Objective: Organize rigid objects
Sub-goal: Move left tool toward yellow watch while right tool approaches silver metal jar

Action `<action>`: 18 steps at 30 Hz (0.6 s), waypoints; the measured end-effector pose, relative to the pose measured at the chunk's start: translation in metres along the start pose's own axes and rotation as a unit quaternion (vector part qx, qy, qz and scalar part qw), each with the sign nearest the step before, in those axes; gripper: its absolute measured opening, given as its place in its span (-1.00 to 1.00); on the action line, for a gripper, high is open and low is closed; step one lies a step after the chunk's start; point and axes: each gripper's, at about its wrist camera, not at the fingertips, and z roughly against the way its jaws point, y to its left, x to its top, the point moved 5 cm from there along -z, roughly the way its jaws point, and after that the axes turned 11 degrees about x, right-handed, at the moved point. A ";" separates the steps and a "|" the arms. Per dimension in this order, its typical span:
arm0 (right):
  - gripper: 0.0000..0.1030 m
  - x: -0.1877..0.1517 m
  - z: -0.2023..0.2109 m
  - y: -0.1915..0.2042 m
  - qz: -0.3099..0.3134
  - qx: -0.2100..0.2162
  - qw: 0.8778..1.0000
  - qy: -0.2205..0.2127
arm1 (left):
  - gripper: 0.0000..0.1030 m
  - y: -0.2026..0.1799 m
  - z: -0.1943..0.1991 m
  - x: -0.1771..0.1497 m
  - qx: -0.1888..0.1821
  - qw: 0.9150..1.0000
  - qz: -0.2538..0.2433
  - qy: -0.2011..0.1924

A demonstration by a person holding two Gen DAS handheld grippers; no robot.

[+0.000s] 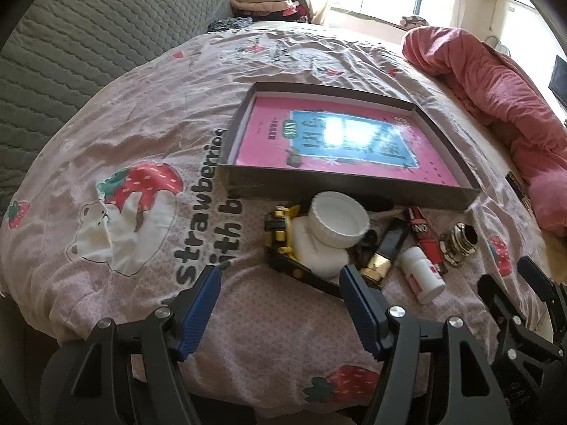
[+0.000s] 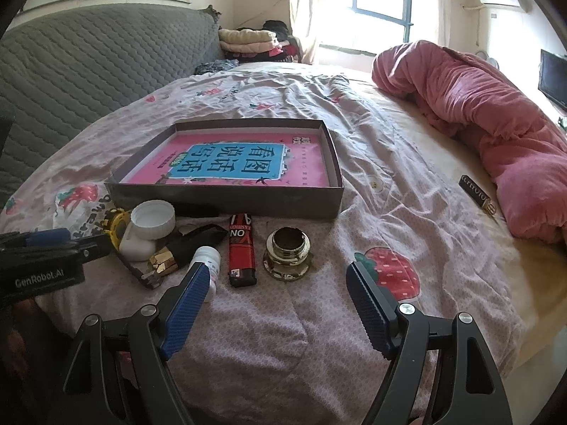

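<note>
Opening step, judged: nothing has yet been gathered. The small items — white cap (image 1: 338,219), bottle (image 1: 423,276), lighter (image 2: 241,251), glass jar (image 2: 287,253) — are seen clustered on the bed (image 2: 407,184) just near of the shallow box (image 2: 333,148), which holds only a pink book (image 2: 226,163). The left hand-held gripper (image 1: 280,301) and right hand-held gripper (image 2: 276,301) are held low at the near edge, released, jaws wide and empty. A reach forward to one item, then closure, is called for next.
</note>
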 end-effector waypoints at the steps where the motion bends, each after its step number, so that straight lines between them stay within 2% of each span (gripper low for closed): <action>1: 0.56 0.000 -0.001 -0.001 -0.003 0.001 1.000 0.000 | 0.34 0.003 -0.002 0.001 0.005 1.000 0.003 0.000; 18: 0.56 0.002 -0.015 -0.016 -0.019 -0.002 1.000 0.002 | 0.34 0.018 -0.032 0.011 0.005 0.999 0.038 0.030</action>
